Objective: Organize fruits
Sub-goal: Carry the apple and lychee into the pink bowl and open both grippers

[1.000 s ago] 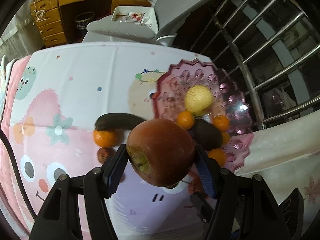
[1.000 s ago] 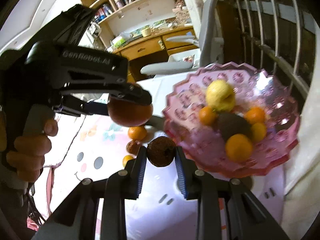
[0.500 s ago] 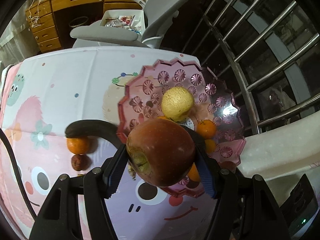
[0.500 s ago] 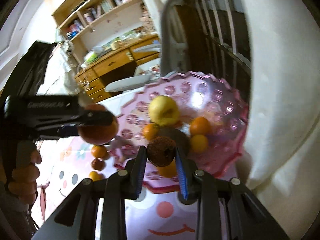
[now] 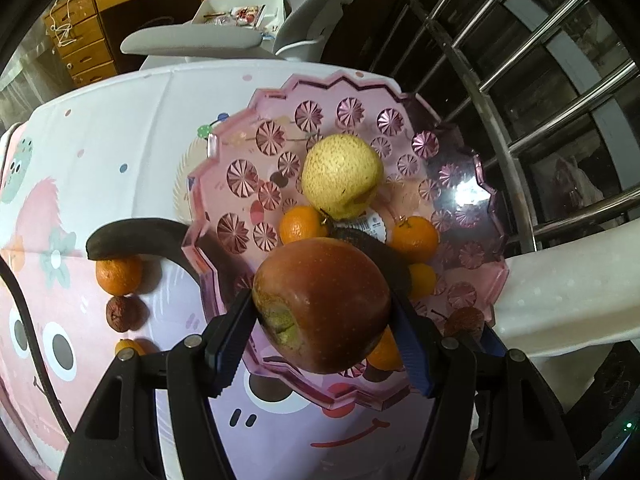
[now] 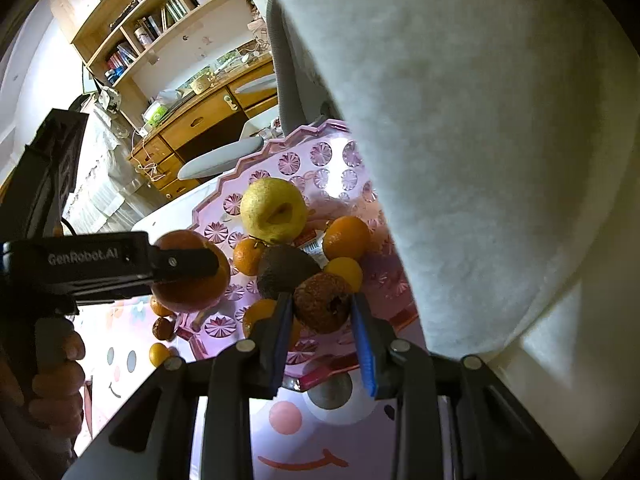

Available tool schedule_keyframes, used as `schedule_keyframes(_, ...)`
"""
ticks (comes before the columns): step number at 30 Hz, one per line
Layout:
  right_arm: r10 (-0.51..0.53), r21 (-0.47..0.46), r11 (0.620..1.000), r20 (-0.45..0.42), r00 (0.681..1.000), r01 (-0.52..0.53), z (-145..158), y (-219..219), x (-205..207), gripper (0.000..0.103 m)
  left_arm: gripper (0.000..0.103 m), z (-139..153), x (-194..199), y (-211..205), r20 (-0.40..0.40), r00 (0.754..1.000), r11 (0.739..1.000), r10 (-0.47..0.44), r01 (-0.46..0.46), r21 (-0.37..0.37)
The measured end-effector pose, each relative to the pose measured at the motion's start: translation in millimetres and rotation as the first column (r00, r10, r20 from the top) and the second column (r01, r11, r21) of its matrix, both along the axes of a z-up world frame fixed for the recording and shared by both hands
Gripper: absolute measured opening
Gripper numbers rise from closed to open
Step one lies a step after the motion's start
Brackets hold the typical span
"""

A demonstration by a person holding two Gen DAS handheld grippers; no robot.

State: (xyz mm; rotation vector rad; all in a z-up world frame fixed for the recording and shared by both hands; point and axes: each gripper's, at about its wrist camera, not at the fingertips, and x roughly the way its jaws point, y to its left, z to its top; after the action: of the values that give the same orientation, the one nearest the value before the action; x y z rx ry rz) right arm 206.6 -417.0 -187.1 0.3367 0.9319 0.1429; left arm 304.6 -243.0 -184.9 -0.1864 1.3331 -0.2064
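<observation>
Wooden desk (image 5: 132,4) w/ drawers, grey chair (image 5: 192,42), bookshelf (image 6: 160,12), steel railing (image 5: 520,92) behind.

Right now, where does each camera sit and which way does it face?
Left wrist: sits on the left tongs, looking steeply down past the red apple they hold onto the pink glass bowl; only the tongs' own fingers show.
Right wrist: sits on the right tongs, looking down and forward past the wrinkled brown fruit they hold toward the bowl; the left tongs and the hand gripping them show at left.
Shared: the bowl, the yellow pear, the apple, and the loose fruits on the cartoon tablecloth.
</observation>
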Motion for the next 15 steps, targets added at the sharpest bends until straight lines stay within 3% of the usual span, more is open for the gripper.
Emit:
schedule_keyframes(3,-0.002,0.016,1.000,-0.013,1.000,0.002,-1.2,-2.4,1.6,0.031,0.066,-2.6,-0.3,0.5,-0.011,1.000,1.000,0.009,-0.009,0.003)
schedule_keyframes(7,-0.017,0.055,0.998,-0.023,1.000,0.019,-2.4,-8.3,2.0,0.041,0.067,-5.5,-2.8,3.8,-0.017,0.999,0.999,0.031,-0.031,-0.007)
schedule_keyframes(11,-0.023,0.077,0.997,-0.020,1.000,0.024,0.1,-8.7,-1.0,0.051,0.081,4.4,-9.0,8.6,0.029,0.999,0.998,0.042,-0.041,-0.041)
schedule_keyframes(15,-0.023,0.086,0.996,-0.022,0.999,0.024,2.7,-5.0,-5.6,0.053,0.081,7.3,-16.3,16.2,0.040,0.997,0.997,0.059,-0.057,-0.048)
